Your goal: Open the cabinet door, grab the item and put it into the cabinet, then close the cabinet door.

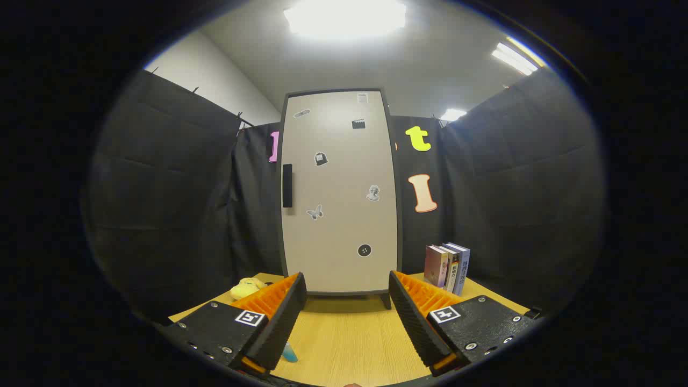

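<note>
Facing closed cabinet door at far end of table; gripper fingers spread wide, holding nothing. Yellow plush toy sits near left, beside left finger. Your risk: fingers slipping off slim handle on door's left edge; swinging door striking toy.

Yellow soft toy partly hidden behind left finger; blue item mostly hidden beneath it, identity unclear. Gripper fingers apart, empty.

Ahead of my open claw bare desk up to the closed cabinet door; books right, yellow plush left.
</note>
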The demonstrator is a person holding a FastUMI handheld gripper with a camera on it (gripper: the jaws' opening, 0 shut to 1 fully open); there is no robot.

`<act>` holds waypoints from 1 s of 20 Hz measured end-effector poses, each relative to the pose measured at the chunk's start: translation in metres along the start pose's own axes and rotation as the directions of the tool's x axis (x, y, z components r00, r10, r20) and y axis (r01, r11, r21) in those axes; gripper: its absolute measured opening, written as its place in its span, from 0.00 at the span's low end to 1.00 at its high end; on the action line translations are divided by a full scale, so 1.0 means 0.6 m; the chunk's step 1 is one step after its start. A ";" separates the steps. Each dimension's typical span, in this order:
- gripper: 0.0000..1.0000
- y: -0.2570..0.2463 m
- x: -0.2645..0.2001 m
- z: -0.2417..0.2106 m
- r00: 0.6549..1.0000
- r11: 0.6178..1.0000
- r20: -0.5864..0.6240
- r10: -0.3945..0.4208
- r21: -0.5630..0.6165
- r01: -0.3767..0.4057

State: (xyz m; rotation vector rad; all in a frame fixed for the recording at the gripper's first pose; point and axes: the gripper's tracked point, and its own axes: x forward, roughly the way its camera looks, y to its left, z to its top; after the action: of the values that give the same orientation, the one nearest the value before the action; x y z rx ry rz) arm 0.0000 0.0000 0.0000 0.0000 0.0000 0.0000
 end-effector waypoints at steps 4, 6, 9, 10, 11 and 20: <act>0.95 -0.002 0.000 -0.002 1.000 1.000 -0.003 -0.002 -0.001 0.002; 0.95 -0.004 -0.001 0.001 1.000 1.000 0.001 -0.004 -0.001 0.004; 0.95 -0.007 0.001 0.001 1.000 1.000 0.005 -0.008 -0.001 0.008; 0.95 -0.007 0.002 0.001 1.000 1.000 0.002 -0.009 0.000 0.009; 0.95 -0.006 0.003 -0.003 1.000 1.000 -0.001 -0.010 0.004 0.010; 0.95 0.006 0.022 0.001 1.000 1.000 -0.012 0.002 0.016 -0.002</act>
State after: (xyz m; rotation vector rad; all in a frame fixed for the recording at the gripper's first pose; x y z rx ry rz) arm 0.0135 0.0037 0.0004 0.0162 0.0122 0.0023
